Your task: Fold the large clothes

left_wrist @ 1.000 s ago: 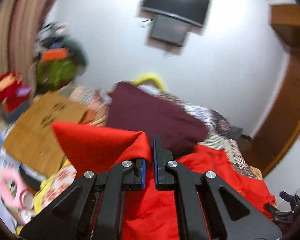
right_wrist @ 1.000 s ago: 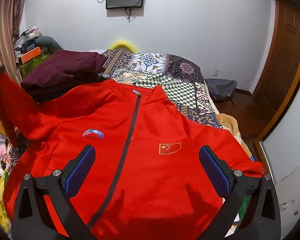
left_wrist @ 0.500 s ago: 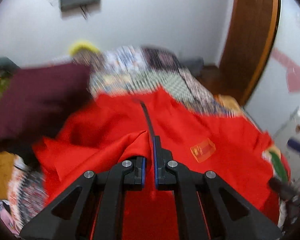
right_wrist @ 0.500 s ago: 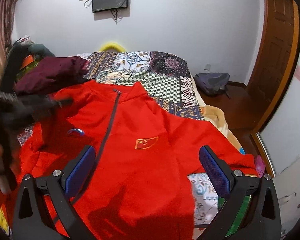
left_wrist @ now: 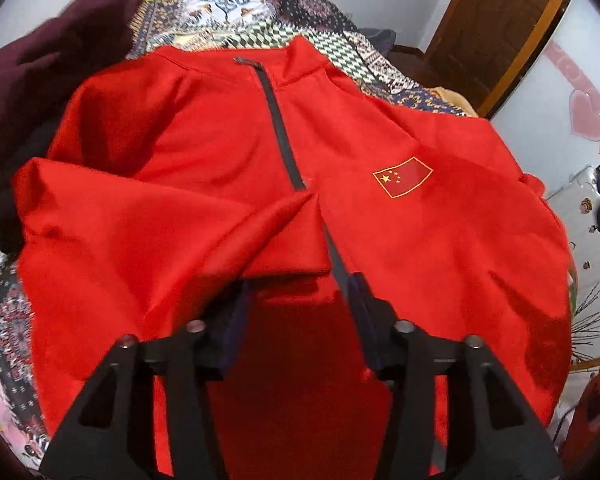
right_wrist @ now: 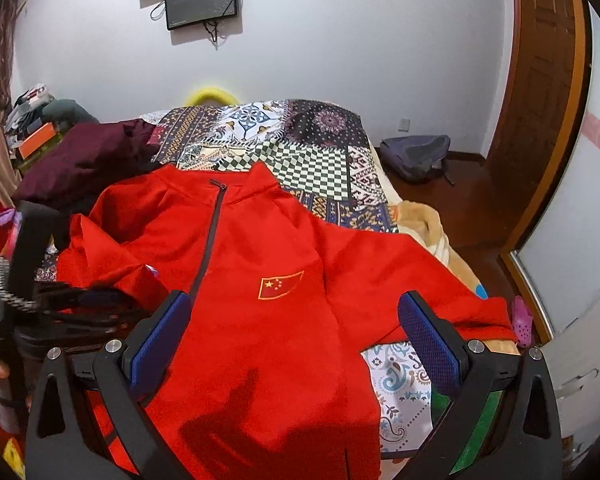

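A red zip-up jacket point(left_wrist: 380, 240) with a small flag badge point(left_wrist: 402, 177) lies front-up on the bed; it also shows in the right wrist view point(right_wrist: 260, 320). Its left sleeve point(left_wrist: 204, 232) is folded across the chest, with the cuff end point(left_wrist: 296, 240) near the grey zipper point(left_wrist: 284, 140). My left gripper point(left_wrist: 300, 304) is open just above that cuff, with the cuff lying loose between the jaws. It shows blurred in the right wrist view point(right_wrist: 88, 300). My right gripper point(right_wrist: 296, 320) is open and empty over the jacket's lower front.
A patterned patchwork bedspread point(right_wrist: 308, 152) covers the bed. A dark maroon garment point(right_wrist: 84, 160) lies at the far left. A grey bag point(right_wrist: 416, 152) sits on the floor by the wooden door point(right_wrist: 540, 100). A screen point(right_wrist: 200, 0) hangs on the wall.
My left gripper carried the sleeve from the left across the chest and has opened, leaving the cuff on the jacket front. The right gripper stayed open over the hem.
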### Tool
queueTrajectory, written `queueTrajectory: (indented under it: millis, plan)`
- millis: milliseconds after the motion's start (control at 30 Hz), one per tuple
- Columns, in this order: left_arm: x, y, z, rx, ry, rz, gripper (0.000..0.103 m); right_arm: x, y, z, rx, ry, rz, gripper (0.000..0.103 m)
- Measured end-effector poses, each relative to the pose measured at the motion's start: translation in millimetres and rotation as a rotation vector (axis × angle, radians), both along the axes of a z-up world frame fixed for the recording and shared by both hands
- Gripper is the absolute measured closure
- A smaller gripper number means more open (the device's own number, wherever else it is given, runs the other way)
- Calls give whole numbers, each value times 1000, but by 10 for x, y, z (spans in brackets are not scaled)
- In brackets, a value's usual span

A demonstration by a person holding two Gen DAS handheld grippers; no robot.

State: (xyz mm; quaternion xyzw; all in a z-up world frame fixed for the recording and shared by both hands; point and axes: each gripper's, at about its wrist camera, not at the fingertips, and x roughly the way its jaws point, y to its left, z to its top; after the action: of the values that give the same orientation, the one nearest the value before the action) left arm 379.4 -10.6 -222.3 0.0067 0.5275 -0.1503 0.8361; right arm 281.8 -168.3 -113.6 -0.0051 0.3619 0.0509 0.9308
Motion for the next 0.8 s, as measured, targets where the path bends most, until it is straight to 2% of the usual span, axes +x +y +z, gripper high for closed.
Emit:
queueTrajectory:
  millis: [167, 267, 333, 400, 633, 800]
  plan:
    - [-242, 339, 369, -4, -91, 34, 38, 25, 137, 121, -9, -34, 33, 0]
    - [-417, 632, 587, 9, -171, 98, 27, 74, 288, 197, -3, -45, 77, 0]
    - [-532, 832, 690, 31, -223, 151, 17, 109, 421, 229, -5, -48, 119, 0]
    - [-666, 1076, 746, 47, -264, 212, 15, 155, 580, 235, -18, -44, 161, 0]
    - [-869, 1762, 577, 31, -230, 369, 14, 286, 1275, 16, -140, 30, 363, 0]
    - [-1034, 2002, 341, 29, -194, 430, 14, 312, 1749, -242, -233, 104, 494, 0]
